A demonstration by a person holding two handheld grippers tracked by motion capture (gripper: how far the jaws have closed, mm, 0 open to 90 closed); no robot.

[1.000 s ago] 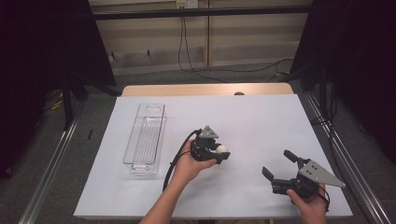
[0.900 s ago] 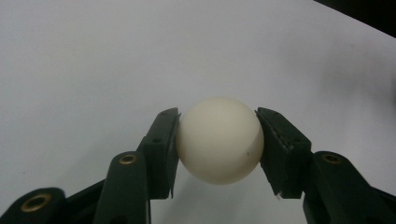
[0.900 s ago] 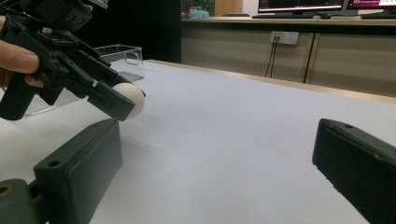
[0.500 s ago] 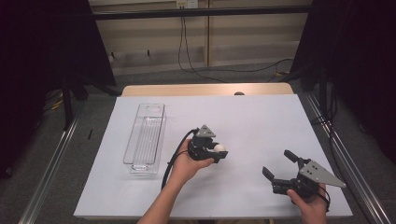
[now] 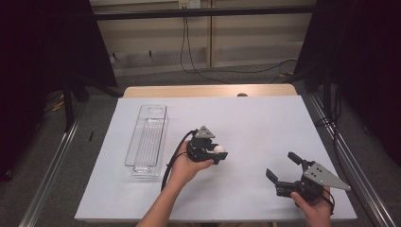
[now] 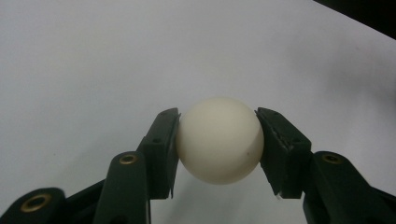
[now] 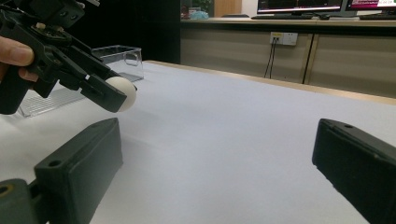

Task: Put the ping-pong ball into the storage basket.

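A cream-white ball (image 6: 219, 140) sits pinched between the two black jaws of my left gripper (image 6: 218, 144), which is shut on it. In the high view that gripper (image 5: 218, 154) is held just above the white table near its middle, with the ball (image 5: 219, 150) at its tip. The right gripper view catches the same ball (image 7: 122, 92) from the side, raised off the surface. My right gripper (image 5: 285, 169) rests low at the table's front right, jaws spread wide and nothing between them (image 7: 215, 158).
A clear plastic tray (image 5: 147, 139), long and narrow, lies on the white table (image 5: 265, 123) to the left of the left gripper. A black cable (image 5: 171, 158) trails from that gripper toward the front edge. Dark curtains flank the table.
The left gripper with the ball has drifted slightly toward the front and left. The right gripper has stayed where it was.
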